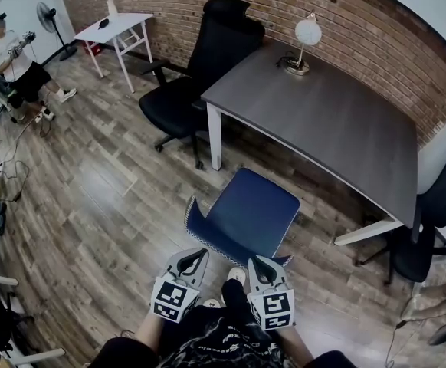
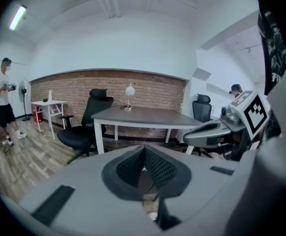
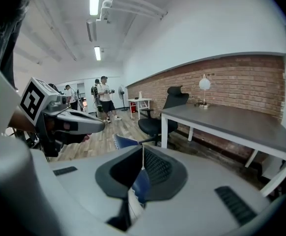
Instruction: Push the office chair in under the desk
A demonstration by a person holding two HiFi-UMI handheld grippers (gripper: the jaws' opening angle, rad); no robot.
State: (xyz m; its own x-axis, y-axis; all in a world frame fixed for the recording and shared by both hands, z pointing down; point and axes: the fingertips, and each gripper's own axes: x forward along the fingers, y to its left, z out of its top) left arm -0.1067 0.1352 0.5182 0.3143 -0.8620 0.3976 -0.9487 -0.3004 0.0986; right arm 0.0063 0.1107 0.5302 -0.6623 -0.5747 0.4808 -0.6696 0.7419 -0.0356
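Both tongs are shut, jaws together with nothing clamped. In the head view the left tongs and the right tongs lie side by side at the near edge, both aimed away from the person. Their tips are at the back edge of the blue office chair; whether they press on it cannot be told. Each gripper view shows its own jaws closed to a seam, and blue fabric shows below the seam of the right tongs. The chair has a flat, deep-blue padded seat with rounded corners. A low blue backrest with a pale patterned trim stands on its near side. The chair stands on the wooden floor, between the person and the grey surface, just short of that surface's near edge and not under it. Its back is toward the tongs and its open front points far and to the right, at the surface. The backrest's long edge runs about parallel to the surface's near edge, from far left to near right. A black office chair sits at the surface's far left end. A globe lamp stands on top near the brick wall.
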